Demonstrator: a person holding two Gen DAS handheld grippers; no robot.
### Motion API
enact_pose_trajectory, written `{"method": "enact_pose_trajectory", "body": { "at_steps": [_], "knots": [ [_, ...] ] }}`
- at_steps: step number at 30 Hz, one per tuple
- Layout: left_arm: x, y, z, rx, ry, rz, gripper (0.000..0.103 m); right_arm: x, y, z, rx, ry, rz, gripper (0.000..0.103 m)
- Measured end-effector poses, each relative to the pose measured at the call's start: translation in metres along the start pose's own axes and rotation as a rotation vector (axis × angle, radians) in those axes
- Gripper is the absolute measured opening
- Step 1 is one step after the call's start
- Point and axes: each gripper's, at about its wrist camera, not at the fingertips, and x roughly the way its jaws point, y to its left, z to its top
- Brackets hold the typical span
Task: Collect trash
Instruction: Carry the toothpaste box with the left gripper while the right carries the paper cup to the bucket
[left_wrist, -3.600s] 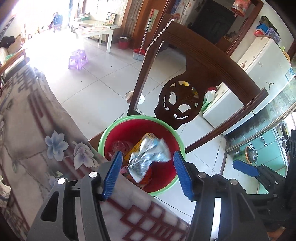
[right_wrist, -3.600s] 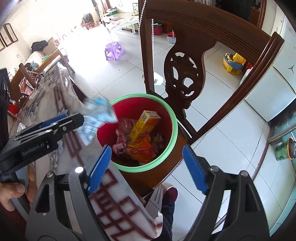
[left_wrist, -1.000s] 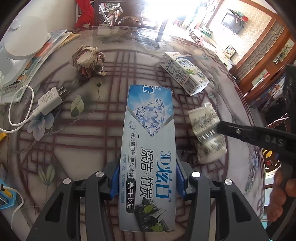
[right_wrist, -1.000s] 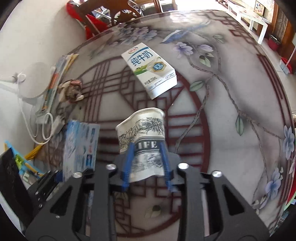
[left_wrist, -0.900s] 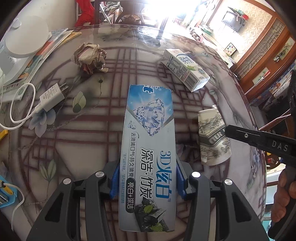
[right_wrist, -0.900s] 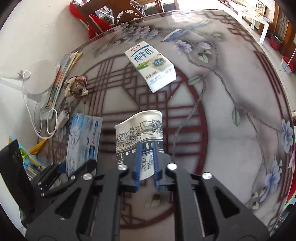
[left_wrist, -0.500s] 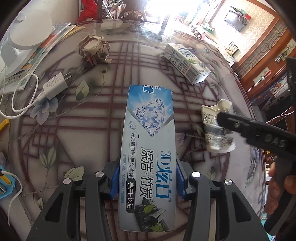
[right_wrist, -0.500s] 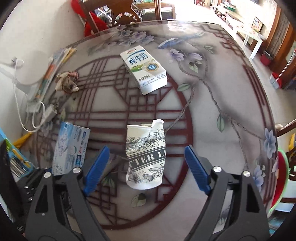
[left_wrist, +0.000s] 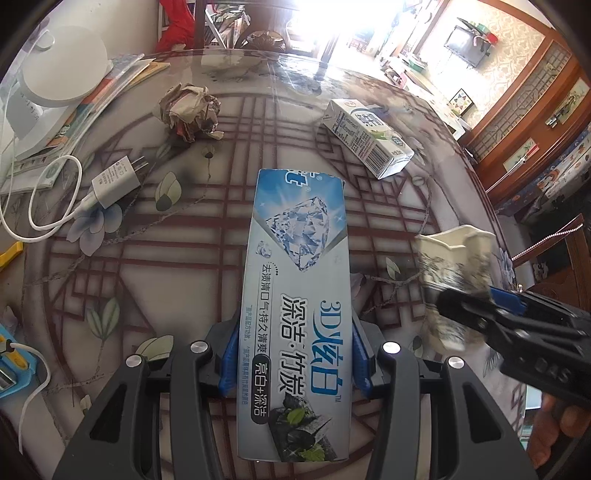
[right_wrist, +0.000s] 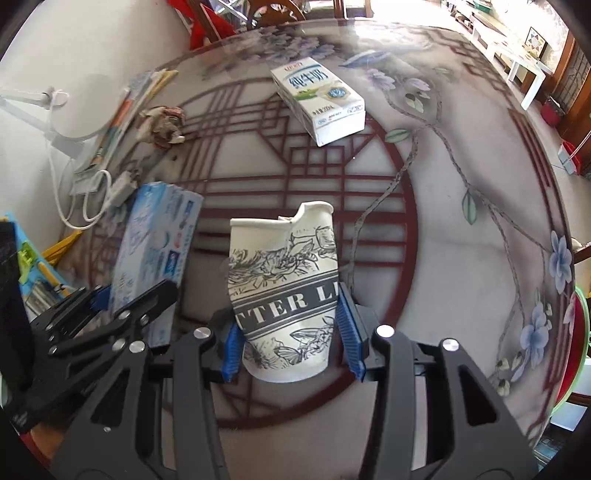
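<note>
Since half a second ago the right claw (right_wrist: 293, 332) has been closing: its jaws, then wide apart with the cup (right_wrist: 284, 291) lying loose between them, now press on the cup's sides, its crushed rim pointing away over the counter (right_wrist: 461, 280). The left claw (left_wrist: 293, 360) stays clamped on the box (left_wrist: 295, 306), which juts forward from its jaws. Past the right claw's tips lies a milk carton (right_wrist: 319, 99); far to their left, a paper wad (right_wrist: 162, 123). A charger (left_wrist: 114, 181) sits left of the box.
</note>
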Motion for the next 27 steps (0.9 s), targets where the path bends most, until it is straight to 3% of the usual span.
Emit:
{"method": "enact_pose_trajectory", "body": {
  "at_steps": [9, 27],
  "knots": [
    [-0.011, -0.018, -0.009, 0.031, -0.012, -0.011, 0.045, -0.05, -0.007, -0.033, 0.05, -0.091, -0.013, 0.044],
    [-0.042, -0.098, -0.037, 0.193, -0.032, -0.111, 0.045, -0.113, -0.038, -0.088, 0.165, -0.235, -0.059, 0.044]
  ]
}}
